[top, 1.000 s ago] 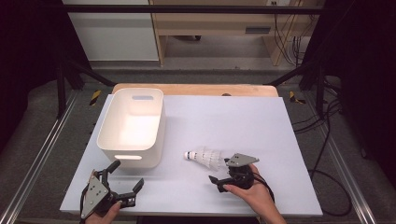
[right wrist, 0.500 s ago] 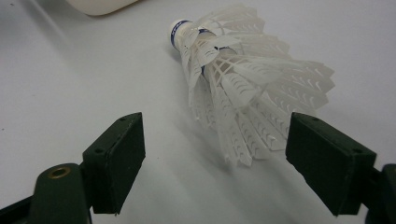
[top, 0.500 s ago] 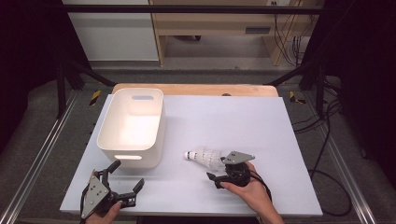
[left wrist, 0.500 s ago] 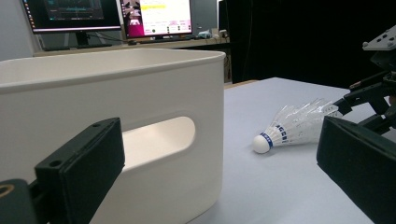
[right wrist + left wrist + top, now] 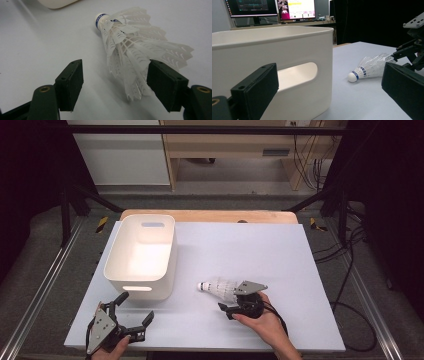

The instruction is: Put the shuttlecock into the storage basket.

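White plastic shuttlecock [image 5: 218,286] lies on its side on the pale table sheet [image 5: 280,250], cork end pointing toward the white bin [image 5: 141,254], feather skirt toward your right gripper [image 5: 234,303]. Your right gripper sits at the skirt end, low on the sheet, jaws straddling the wide part of the skirt. In the right gripper view the shuttlecock [image 5: 135,52] has its skirt between the two pads; the right-hand pad looks to be at the feather tips, maybe touching, hard to tell from this angle, and the left-hand pad stands clear with bare sheet between it and the skirt. Jaws have just been closing and are partly spread, not clamped yet. Your left gripper [image 5: 134,312] rests at the near left corner of the sheet, just in front of the bin, jaws spread wide with nothing between them. In the left gripper view the bin wall [image 5: 287,62] with its handle slot is close ahead, and the shuttlecock [image 5: 369,68] lies off to the right, near the bin but apart from it.
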Tool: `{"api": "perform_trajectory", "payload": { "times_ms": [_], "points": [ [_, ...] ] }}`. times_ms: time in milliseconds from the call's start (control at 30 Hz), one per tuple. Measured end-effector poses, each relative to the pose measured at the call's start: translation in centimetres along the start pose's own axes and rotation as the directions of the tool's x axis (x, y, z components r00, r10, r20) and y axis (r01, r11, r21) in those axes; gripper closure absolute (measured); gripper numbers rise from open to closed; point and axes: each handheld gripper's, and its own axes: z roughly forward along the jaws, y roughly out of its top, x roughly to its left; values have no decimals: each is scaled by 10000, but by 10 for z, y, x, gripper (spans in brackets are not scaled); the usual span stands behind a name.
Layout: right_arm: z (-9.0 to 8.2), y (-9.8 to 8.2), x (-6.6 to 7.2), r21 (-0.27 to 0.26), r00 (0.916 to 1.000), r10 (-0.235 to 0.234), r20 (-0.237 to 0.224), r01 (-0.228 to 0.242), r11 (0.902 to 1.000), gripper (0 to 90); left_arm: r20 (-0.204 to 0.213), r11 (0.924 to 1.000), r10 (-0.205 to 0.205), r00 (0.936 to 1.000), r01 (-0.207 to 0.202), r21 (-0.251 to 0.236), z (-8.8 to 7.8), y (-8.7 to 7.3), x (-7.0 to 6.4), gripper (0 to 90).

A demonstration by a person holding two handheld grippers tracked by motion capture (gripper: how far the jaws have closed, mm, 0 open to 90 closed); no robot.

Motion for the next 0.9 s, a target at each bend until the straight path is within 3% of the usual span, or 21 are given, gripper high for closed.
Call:
{"api": "perform_trajectory", "payload": {
  "times_ms": [900],
  "points": [
    [8, 4, 2, -87, 9998, -171, -79, 170, 9998, 428, -27, 10000, 6, 10000, -6, -4, -1, 0, 0, 11]
  ]
}}
